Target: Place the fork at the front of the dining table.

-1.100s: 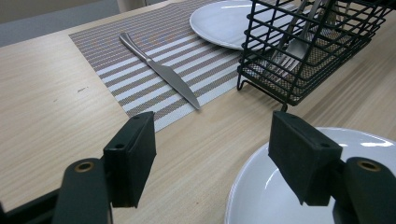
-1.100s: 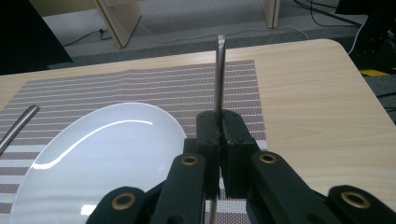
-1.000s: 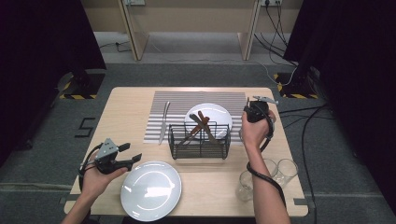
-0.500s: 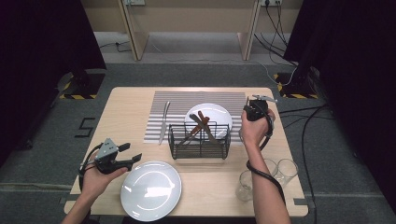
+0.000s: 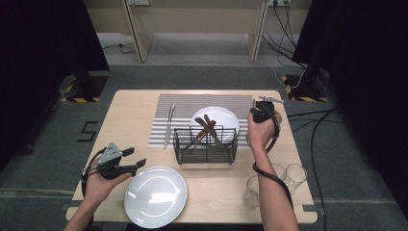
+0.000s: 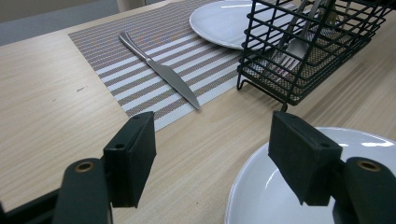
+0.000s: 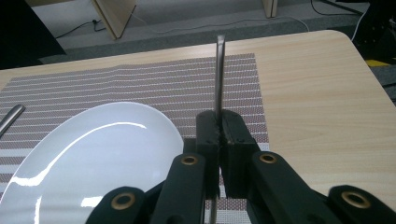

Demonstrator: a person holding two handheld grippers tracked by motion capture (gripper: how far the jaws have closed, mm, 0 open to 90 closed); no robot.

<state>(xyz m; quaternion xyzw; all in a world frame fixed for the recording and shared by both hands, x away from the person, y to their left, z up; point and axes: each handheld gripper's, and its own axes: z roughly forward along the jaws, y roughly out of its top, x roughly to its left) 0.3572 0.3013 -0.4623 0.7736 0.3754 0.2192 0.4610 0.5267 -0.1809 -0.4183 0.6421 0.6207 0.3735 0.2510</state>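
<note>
Change since earlier frame: the right gripper (image 5: 263, 111) has shifted very slightly toward the plate on the placemat; the left gripper (image 5: 126, 165) and all tableware have kept their places.
Right gripper: held above the right edge of the striped placemat (image 5: 187, 103), at 3 o'clock from the rear plate (image 5: 226, 118). Jaws closed tight on a thin metal utensil (image 7: 218, 74).
Utensil: clamped edge-on between the right jaws; its handle runs straight out past the pads over the placemat. Which kind of cutlery it is cannot be told.
Left gripper: at the near left of the table (image 5: 130, 110), at 9 o'clock from the front plate (image 5: 155, 196). Jaws stand wide apart with nothing between them; pads (image 6: 132, 156) hover over bare wood, the right one over the rim of the front plate.
Cutlery basket (image 5: 205, 146): black wire, at table centre, at 6 o'clock from the rear plate and touching the near edge of the placemat. Brown-handled cutlery (image 5: 208, 129) leans crossed inside it.
Knife (image 5: 168, 126): flat on the left part of the placemat, at 9 o'clock from the basket, apart from it.
Glasses (image 5: 274, 179): three clear ones grouped at the near right of the table, at 5 o'clock from the basket.
</note>
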